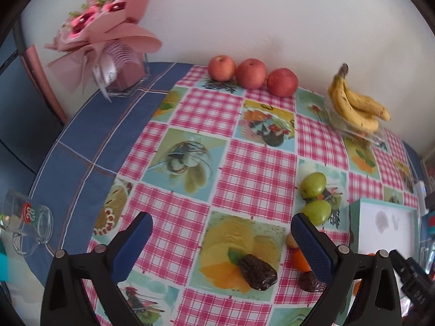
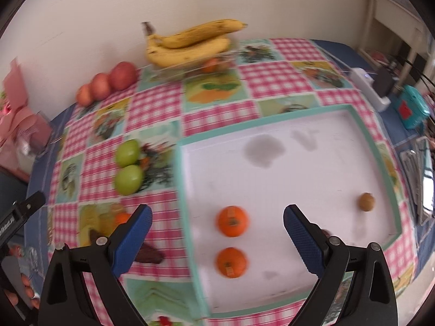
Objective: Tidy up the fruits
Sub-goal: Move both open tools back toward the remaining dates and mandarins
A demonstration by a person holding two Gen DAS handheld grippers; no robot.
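White tray (image 2: pixel 361 135) with teal rim sits on the checked cloth (image 1: pixel 255 174) over the surface. In it: two oranges (image 2: pixel 232 221) one behind the other toward the near-left, touching nothing, and a small brown fruit (image 2: pixel 366 201) alone near the right rim. Grey smudges on the tray floor at the back. Rest of the tray floor is bare white.

Clear glass bowl (image 1: pixel 361 133) at the back by the wall carries a bunch of bananas (image 1: pixel 356 103) on top; something orange shows through the glass in the right wrist view, can't tell what.

Loose on the cloth: three red apples (image 1: pixel 251 74) in a row against the wall, two green apples (image 1: pixel 313 184) just beside each other left of the tray, two dark wrinkled dates (image 1: pixel 257 271), one small orange (image 1: pixel 300 259) and a small tan fruit (image 1: pixel 290 240) near the tray's near-left corner.

Left gripper (image 1: pixel 221 233): fingers wide apart, nothing held. One date lies between them; the right finger overlaps the small orange and the second date in view, contact not clear.

Right gripper (image 2: pixel 217 226): fingers wide apart, empty, above the tray's near edge with the two oranges between them in view.

Wrapped bouquet (image 1: pixel 106 27) and a glass mug (image 1: pixel 30 222) off to the left on the blue cloth (image 1: pixel 89 135).
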